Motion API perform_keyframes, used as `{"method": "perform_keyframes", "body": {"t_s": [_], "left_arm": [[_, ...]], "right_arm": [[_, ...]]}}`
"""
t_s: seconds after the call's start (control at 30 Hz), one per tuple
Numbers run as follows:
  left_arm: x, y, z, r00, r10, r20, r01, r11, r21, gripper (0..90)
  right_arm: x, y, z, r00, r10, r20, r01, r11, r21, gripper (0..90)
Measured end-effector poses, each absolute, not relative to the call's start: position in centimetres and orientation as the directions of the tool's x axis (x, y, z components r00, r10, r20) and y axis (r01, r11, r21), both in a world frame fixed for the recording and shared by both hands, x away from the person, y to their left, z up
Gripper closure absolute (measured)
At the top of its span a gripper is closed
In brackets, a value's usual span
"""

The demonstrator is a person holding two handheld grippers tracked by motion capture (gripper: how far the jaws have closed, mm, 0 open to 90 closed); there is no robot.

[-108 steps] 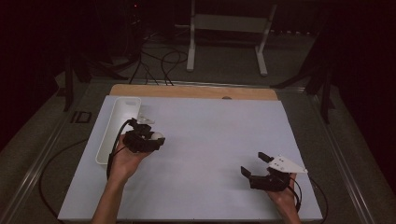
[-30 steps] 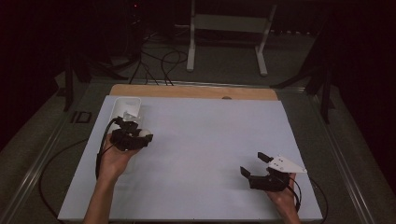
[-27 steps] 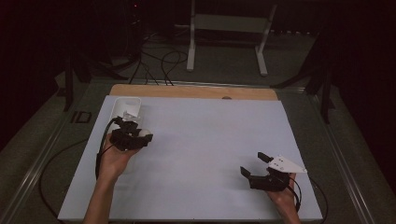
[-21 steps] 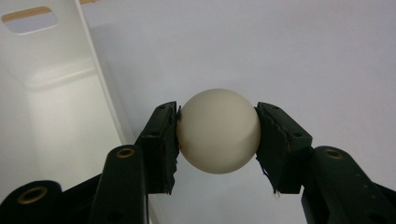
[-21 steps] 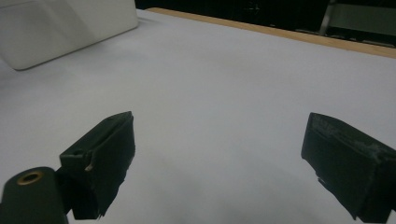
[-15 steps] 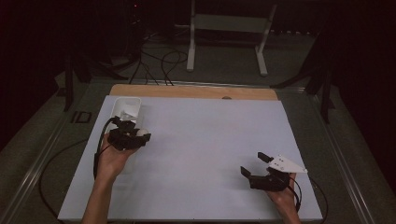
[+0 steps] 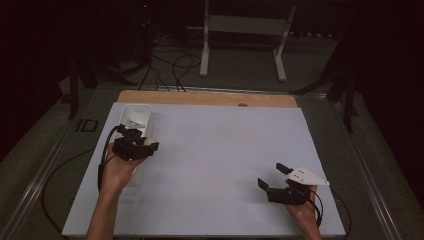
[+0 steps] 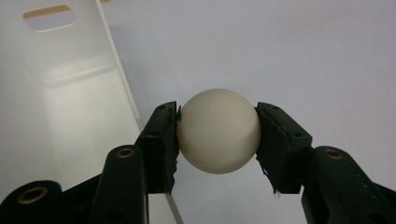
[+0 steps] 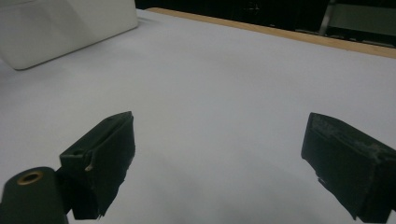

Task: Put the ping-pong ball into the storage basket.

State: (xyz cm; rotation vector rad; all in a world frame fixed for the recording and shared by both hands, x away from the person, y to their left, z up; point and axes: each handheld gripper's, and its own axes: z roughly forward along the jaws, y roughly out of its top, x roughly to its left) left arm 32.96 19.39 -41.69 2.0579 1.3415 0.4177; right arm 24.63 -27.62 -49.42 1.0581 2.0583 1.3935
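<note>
cream-white ball (image 8: pixel 218 131) sits clamped between the pads of the left claw (image 8: pixel 217 140), at the centre of the left gripper view. in the high view that claw (image 7: pixel 134 146) hovers at the left of the frame, over the right-hand edge of a long white tray (image 7: pixel 136 114) on the pale tabletop (image 7: pixel 220 150). the tray's end wall has a slot handle (image 8: pixel 49 17), upper left in the gripper view. lower right, the right claw (image 7: pixel 272 178) rests with its jaws wide apart, nothing between them. i can read no writing or labels anywhere.
</note>
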Motion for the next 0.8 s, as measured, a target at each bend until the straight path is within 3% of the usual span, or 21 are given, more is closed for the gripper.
{"method": "perform_keyframes", "body": {"t_s": [0.8], "left_arm": [[33.0, 20.5, -41.3, 0.404, 0.912, -0.07, 0.7, -0.258, 0.666, 51.3]], "right_arm": [[24.6, -27.7, -49.4, -0.613, 0.788, 0.058, 0.346, 0.201, 0.916, 9.5]]}}
